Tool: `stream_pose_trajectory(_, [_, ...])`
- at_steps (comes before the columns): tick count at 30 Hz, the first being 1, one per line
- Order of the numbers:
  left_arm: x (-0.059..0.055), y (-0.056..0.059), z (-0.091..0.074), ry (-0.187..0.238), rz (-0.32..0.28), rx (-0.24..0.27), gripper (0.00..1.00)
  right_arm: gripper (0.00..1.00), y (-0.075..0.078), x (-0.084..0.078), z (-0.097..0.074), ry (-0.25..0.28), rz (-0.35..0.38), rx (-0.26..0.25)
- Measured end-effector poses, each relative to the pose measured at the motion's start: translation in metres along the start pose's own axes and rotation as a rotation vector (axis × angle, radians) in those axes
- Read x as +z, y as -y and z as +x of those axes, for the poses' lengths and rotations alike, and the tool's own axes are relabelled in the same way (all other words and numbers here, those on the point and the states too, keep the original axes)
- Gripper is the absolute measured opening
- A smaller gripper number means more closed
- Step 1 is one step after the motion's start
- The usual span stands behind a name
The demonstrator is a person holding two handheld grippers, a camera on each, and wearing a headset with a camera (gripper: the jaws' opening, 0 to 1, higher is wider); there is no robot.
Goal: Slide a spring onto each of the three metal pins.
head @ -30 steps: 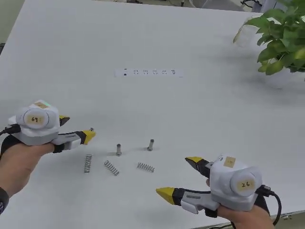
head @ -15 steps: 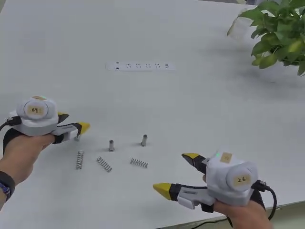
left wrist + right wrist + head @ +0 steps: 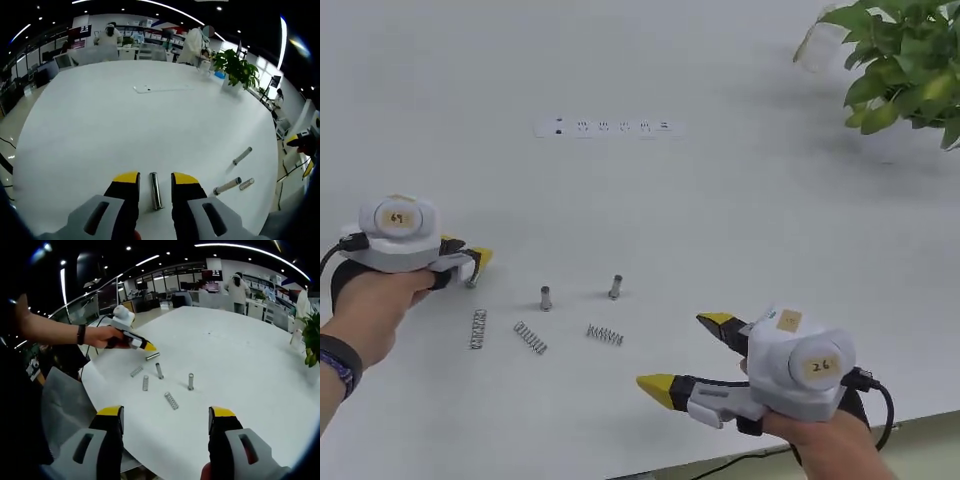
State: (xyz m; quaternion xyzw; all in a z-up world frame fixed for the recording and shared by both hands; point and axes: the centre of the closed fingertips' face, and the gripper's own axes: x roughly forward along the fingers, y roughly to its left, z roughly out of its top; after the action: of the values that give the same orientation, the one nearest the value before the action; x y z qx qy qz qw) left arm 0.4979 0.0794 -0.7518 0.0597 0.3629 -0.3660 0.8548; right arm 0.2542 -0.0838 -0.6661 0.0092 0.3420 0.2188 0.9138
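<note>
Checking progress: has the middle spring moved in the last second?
No. In the head view the middle spring keeps its place just below-left of the middle pin; only the camera shifted.

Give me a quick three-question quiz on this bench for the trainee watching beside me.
1. How many springs lie loose on the table?
2. True or false: the right gripper is shut on a spring.
3. What sits between the left gripper's jaws? A) a spring B) a pin C) nothing

Key: 1. Three. 2. False; its jaws stand wide apart and empty. 3. B, with a gap showing on each side.
</note>
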Motion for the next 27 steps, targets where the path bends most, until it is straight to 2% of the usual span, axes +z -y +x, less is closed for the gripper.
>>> stream_pose_trajectory(7, [-0.007, 0.000, 0.010, -0.024, -0.021, -0.001, 0.13, 0.67, 0.001, -0.004, 0.002, -0.011, 0.008, 0.003])
stream_pose_trajectory(15, [-0.015, -0.001, 0.017, -0.055, -0.018, 0.002, 0.08, 0.67, 0.003, -0.006, 0.004, -0.016, 0.015, 0.003])
stream_pose_trajectory(18, [-0.016, -0.001, 0.020, -0.056, -0.036, 0.000, 0.07, 0.67, 0.004, -0.007, 0.004, -0.019, 0.015, 0.003])
stream_pose_trajectory(27, [-0.018, 0.000, 0.025, -0.062, -0.035, 0.026, 0.01, 0.67, 0.003, -0.006, 0.006, -0.022, 0.013, 0.012])
